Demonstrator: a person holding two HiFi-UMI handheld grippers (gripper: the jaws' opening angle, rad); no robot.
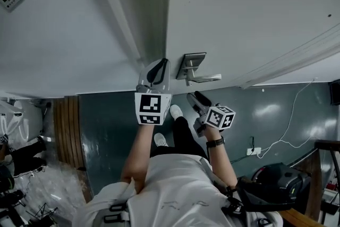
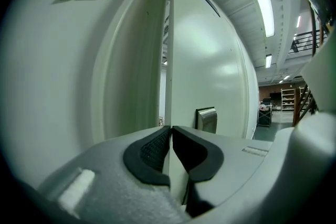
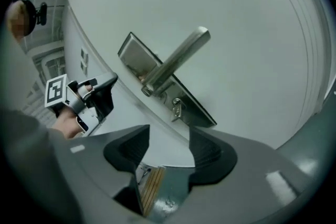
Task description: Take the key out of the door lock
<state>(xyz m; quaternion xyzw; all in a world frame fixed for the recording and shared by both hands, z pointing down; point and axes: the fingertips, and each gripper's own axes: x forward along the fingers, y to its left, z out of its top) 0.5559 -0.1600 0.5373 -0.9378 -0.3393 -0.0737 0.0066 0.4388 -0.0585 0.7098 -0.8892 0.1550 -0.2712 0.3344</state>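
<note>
Small silver key (image 3: 177, 108) sits in the lock, below the brushed-steel lever handle (image 3: 176, 63) on the white door (image 3: 247, 23); not yet out. Right gripper (image 3: 168, 136) gapes wide, empty, short of the key; left gripper (image 2: 171, 131) closed tip to tip on nothing, near the door edge. Whole job remains, I judge: grip key, withdraw.

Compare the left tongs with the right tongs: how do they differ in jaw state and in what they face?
The grey left tongs have their jaws together; the grey right tongs stand open and empty. The left tongs sit by the edge of the white door, while the right tongs point at the small metal key in the steel lock plate below the silver lever handle. Both have black-lined jaws.
</note>
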